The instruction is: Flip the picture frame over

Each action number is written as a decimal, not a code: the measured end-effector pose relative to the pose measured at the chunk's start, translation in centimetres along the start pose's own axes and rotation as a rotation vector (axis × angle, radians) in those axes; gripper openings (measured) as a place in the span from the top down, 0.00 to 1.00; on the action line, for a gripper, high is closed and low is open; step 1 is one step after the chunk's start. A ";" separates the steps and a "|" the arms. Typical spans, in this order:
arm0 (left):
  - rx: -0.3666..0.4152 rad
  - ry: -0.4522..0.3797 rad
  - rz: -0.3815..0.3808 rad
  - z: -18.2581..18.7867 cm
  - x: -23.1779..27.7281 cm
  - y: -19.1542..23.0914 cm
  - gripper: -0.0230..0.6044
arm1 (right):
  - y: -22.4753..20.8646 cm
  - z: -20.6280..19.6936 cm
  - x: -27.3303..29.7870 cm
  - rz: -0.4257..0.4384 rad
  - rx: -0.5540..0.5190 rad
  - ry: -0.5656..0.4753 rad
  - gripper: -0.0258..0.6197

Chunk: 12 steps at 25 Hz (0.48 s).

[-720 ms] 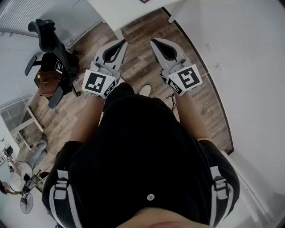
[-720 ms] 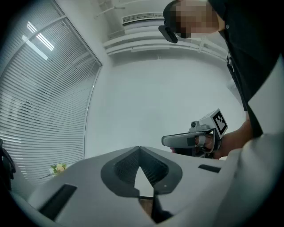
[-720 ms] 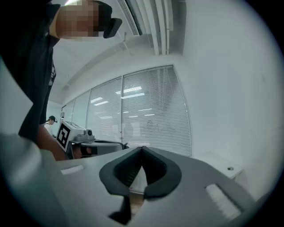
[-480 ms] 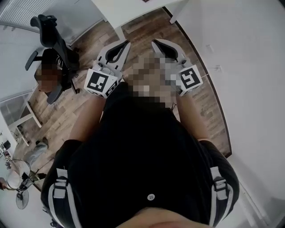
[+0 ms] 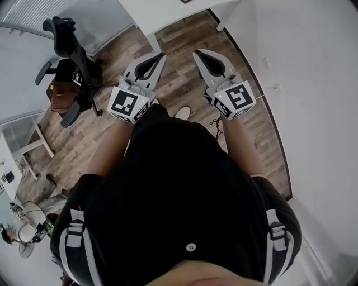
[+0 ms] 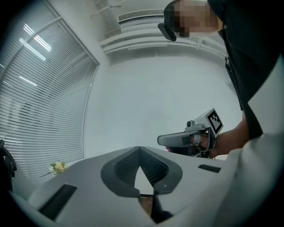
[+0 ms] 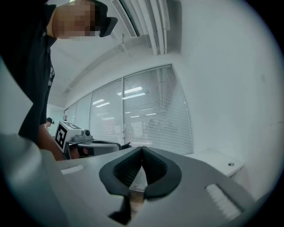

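As I judge it, the flip has not begun and the whole task is left. Nearest me, my left tongs (image 5: pixel 160 55) and right tongs (image 5: pixel 196 53) are both clenched on nothing, held level over the wooden floor (image 5: pixel 179 84). Beyond stands the white desk (image 5: pixel 162 14). A dark corner (image 5: pixel 181 1) at its far edge may be the picture frame, but I cannot tell.

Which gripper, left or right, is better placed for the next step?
Neither clearly: left gripper and right gripper are both shut, empty, level, side by side above the wooden floor; nothing to flip is in view.
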<state>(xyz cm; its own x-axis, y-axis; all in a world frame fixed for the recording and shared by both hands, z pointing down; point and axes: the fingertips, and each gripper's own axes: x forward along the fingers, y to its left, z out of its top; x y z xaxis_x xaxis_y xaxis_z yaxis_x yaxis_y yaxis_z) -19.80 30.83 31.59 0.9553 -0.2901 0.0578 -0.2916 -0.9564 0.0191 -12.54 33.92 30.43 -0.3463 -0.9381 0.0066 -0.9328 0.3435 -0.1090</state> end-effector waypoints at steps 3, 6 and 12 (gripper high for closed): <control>-0.001 0.006 -0.010 0.1 0.3 -0.2 0.96 | -0.5 -0.1 0.0 -0.015 -0.013 0.016 0.94; 0.006 0.007 -0.023 0.4 0.7 -0.4 0.96 | -1.1 0.0 -0.1 -0.035 -0.033 0.029 0.94; -0.001 0.002 -0.027 0.7 1.4 -0.1 0.96 | -2.2 0.0 0.3 -0.057 -0.044 0.045 0.72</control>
<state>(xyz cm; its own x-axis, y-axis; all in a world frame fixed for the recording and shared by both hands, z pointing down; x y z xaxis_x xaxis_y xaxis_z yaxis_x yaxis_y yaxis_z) -18.41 30.47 31.02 0.9626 -0.2646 0.0587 -0.2662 -0.9637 0.0219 -10.64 32.88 30.68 -0.2955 -0.9537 0.0562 -0.9543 0.2919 -0.0638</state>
